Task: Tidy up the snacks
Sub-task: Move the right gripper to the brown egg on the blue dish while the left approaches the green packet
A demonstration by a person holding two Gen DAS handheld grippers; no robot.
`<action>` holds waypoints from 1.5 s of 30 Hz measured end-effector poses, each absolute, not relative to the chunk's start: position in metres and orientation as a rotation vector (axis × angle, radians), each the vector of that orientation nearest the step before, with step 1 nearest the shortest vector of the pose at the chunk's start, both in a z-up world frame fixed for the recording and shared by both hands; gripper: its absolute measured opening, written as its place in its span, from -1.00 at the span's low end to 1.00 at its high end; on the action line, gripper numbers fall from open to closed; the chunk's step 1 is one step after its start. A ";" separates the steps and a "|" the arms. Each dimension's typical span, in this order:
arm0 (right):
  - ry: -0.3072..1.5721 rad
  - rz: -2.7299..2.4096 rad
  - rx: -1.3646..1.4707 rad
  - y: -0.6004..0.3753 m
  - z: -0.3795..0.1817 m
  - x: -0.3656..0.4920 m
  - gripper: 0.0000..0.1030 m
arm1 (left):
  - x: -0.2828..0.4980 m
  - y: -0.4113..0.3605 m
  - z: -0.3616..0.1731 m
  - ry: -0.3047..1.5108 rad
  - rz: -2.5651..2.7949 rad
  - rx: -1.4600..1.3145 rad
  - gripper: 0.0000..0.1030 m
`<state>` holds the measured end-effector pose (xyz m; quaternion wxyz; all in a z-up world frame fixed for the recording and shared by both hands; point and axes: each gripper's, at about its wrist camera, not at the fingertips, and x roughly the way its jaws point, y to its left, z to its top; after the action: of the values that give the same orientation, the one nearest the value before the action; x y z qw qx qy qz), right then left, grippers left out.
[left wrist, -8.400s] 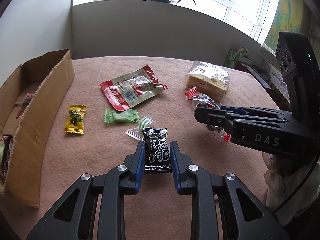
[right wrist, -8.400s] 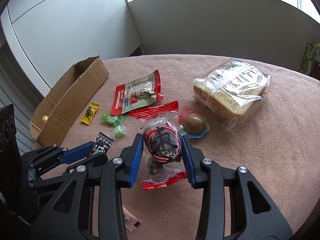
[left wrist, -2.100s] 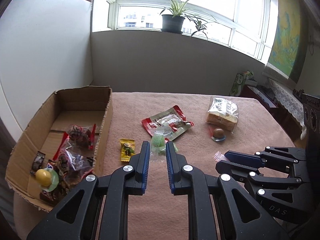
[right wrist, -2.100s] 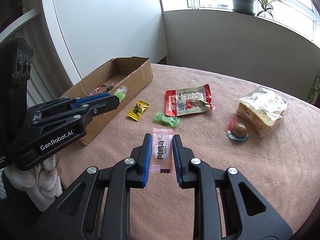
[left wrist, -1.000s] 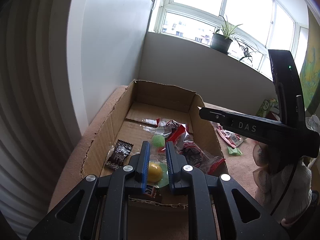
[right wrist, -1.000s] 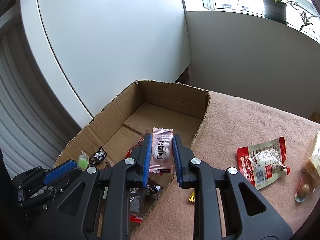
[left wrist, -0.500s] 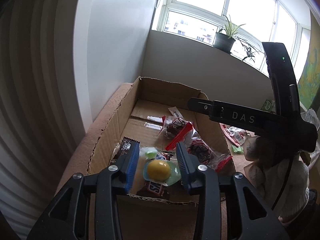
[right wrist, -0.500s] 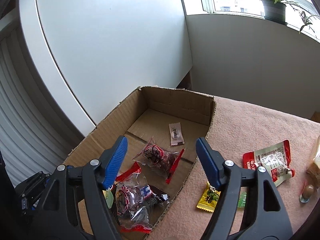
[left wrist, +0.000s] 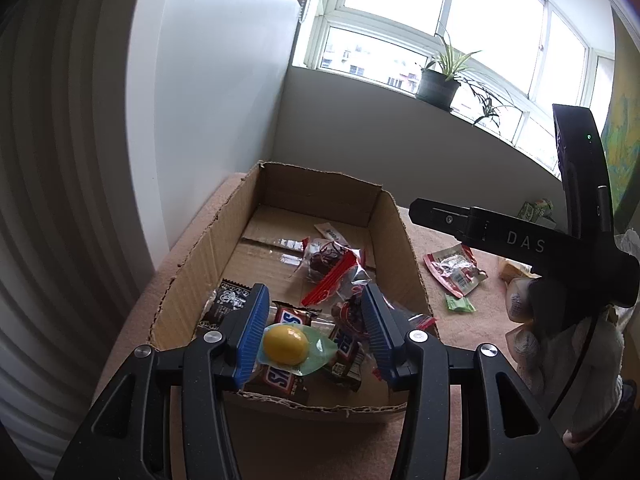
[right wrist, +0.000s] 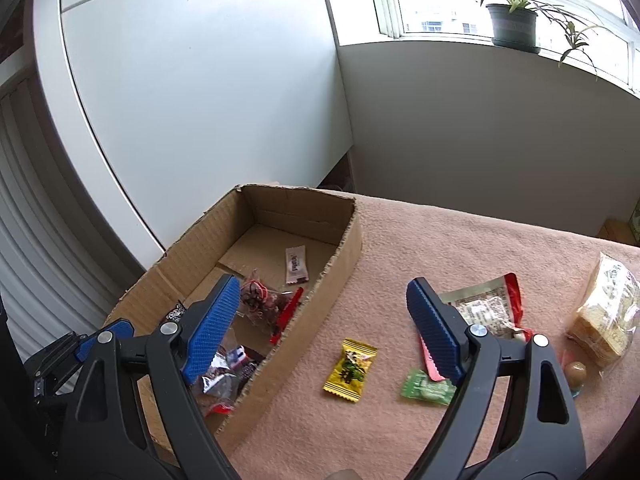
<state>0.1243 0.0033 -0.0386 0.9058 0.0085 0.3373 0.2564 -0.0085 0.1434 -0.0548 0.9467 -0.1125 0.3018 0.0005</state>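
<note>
Your left claw (left wrist: 314,330) is spreading over the near end of the box (left wrist: 390,236), its jaws clear of the yellow candy (left wrist: 285,345) lying between them on the pile. Drop lower and a finger could snag that wrapper or the box rim and drag it out.

Your right claw (right wrist: 320,330) is also widening and holds nothing, straddling the box wall. Just ahead lie the yellow packet (right wrist: 351,368) and green sweet (right wrist: 427,388); the red pouch (right wrist: 486,304) and bread (right wrist: 608,312) sit farther. Swing across carelessly and you scatter them.
</note>
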 end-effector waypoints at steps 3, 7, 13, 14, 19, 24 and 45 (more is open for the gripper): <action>0.693 0.513 0.027 -0.015 -0.038 0.123 0.70 | -0.008 0.136 -0.053 0.610 -0.010 -0.228 -0.09; 0.671 0.495 0.054 -0.042 -0.032 0.118 0.70 | -0.008 0.121 -0.048 0.602 -0.029 -0.212 -0.09; 0.666 0.480 0.075 -0.079 -0.028 0.111 0.70 | -0.004 0.092 -0.044 0.603 -0.065 -0.180 -0.09; 0.669 0.478 0.077 -0.084 -0.029 0.110 0.70 | -0.003 0.086 -0.044 0.605 -0.071 -0.173 -0.09; 0.686 0.442 0.081 -0.118 -0.035 0.110 0.70 | 0.003 0.060 -0.046 0.621 -0.110 -0.139 -0.09; 0.728 0.414 0.079 -0.149 -0.051 0.107 0.70 | 0.010 0.034 -0.050 0.652 -0.162 -0.116 -0.09; 0.867 0.358 -0.043 -0.183 -0.103 0.122 0.56 | 0.063 -0.032 -0.093 0.830 -0.240 -0.047 0.07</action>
<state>0.1219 -0.1827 -0.1033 0.8918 -0.0206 0.4179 0.1724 0.0629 -0.0322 -0.0927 0.9078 -0.0228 0.4024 -0.1164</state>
